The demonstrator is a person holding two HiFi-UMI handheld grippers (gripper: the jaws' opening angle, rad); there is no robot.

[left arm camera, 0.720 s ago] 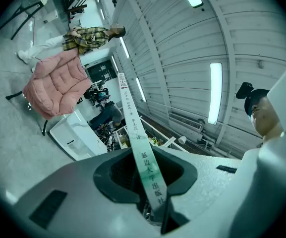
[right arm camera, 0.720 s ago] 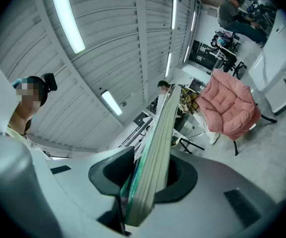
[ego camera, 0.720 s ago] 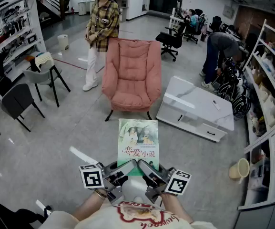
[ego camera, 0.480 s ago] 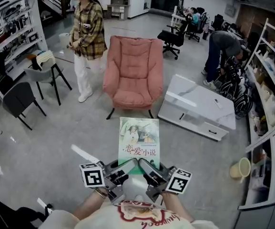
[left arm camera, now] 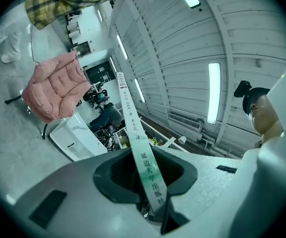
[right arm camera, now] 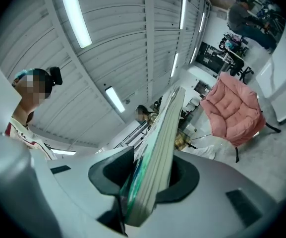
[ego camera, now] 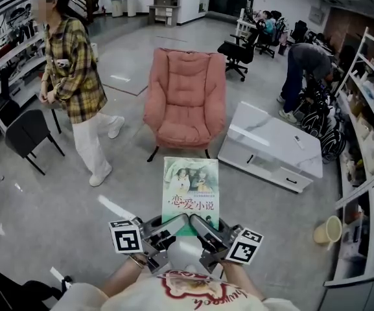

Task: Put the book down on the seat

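Note:
A green book point(ego camera: 190, 190) with a picture cover lies flat in the air in front of me, held at its near edge by both grippers. My left gripper point(ego camera: 168, 229) is shut on the spine side; the left gripper view shows the white spine point(left arm camera: 139, 152) clamped between its jaws. My right gripper point(ego camera: 206, 230) is shut on the page side, where the page edges point(right arm camera: 155, 172) sit between its jaws. The pink armchair point(ego camera: 185, 99) stands straight ahead beyond the book, its seat point(ego camera: 183, 133) bare. The same pink armchair point(left arm camera: 53, 86) point(right arm camera: 234, 108) appears in both gripper views.
A person in a plaid shirt point(ego camera: 76, 89) walks on the floor left of the armchair. A white low cabinet point(ego camera: 271, 149) stands right of it. Black chairs point(ego camera: 24, 135) are at the left, shelves point(ego camera: 368, 128) along the right, and another person point(ego camera: 303, 67) bends over at the back right.
The person in the plaid shirt has walked from behind the armchair toward the near left. The book and both grippers have kept their place in view.

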